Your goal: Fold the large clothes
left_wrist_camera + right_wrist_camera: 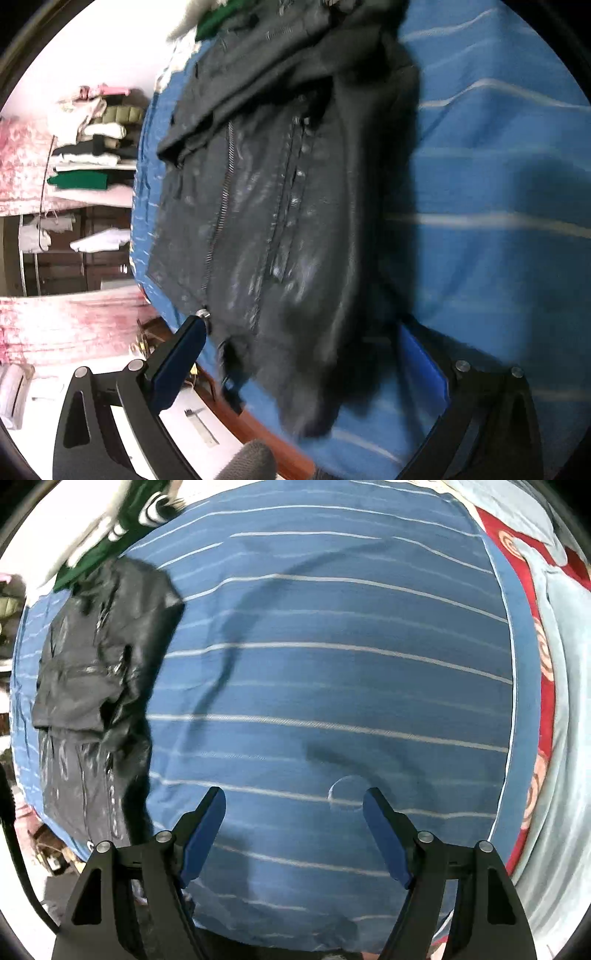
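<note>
A black zip-up jacket (pixel 280 206) lies on a blue bed sheet with thin white stripes (pixel 498 184), near the bed's edge. Its upper part is folded over. My left gripper (pixel 295 328) is open right over the jacket's lower end, with the dark cloth between and partly over its fingers (pixel 177 362). In the right wrist view the same jacket (pixel 92 686) lies at the far left of the sheet (pixel 332 664). My right gripper (pixel 293 801) is open and empty above bare sheet, well to the right of the jacket.
Green and white clothes (pixel 122 520) lie beyond the jacket's top. A red-and-pale patterned blanket (pixel 546 657) runs along the sheet's right side. Shelves with folded clothes (pixel 92 140) stand past the bed's edge, over the wooden bed frame (pixel 236 417) and white floor.
</note>
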